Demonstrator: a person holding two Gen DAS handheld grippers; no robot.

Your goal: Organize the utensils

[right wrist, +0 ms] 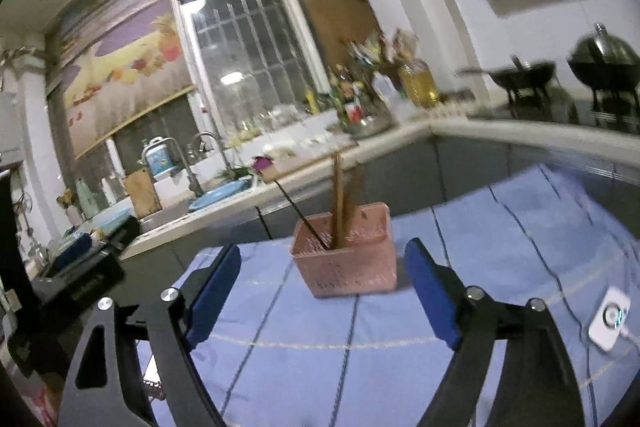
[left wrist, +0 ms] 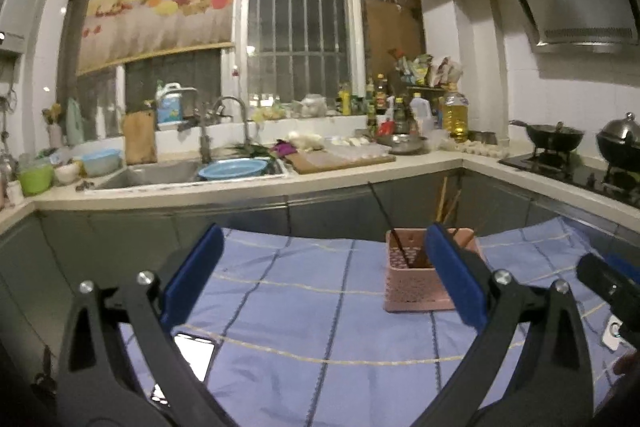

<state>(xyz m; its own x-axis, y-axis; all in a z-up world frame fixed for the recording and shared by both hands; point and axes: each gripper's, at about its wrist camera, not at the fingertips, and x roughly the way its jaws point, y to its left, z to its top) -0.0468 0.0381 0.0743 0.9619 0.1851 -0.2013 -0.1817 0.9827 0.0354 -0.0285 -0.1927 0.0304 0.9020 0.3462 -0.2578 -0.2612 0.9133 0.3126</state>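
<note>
Kitchen table w/ blue checked cloth (left wrist: 304,311), seen from two hand-held grippers. From the left: a lit phone (left wrist: 196,351) lies on the cloth near the edge; the left gripper (left wrist: 324,275) hangs above the cloth, jaws wide, nothing btwn them. Right of centre stands the pink basket (right wrist: 346,259), upright, w/ brown chopsticks (right wrist: 340,203) standing in it and one thin dark stick (right wrist: 304,215) leaning out to the left. The right gripper (right wrist: 324,283) faces the basket from just short of it, jaws spread, empty. At far right a small white device (right wrist: 610,319) w/ cable sits on the cloth. No loose utensils show on the cloth, so sorting looks about done. Judged best: draw both grippers straight back and up, staying clear of the leaning stick and basket rim, which would likely tip easily.
</note>
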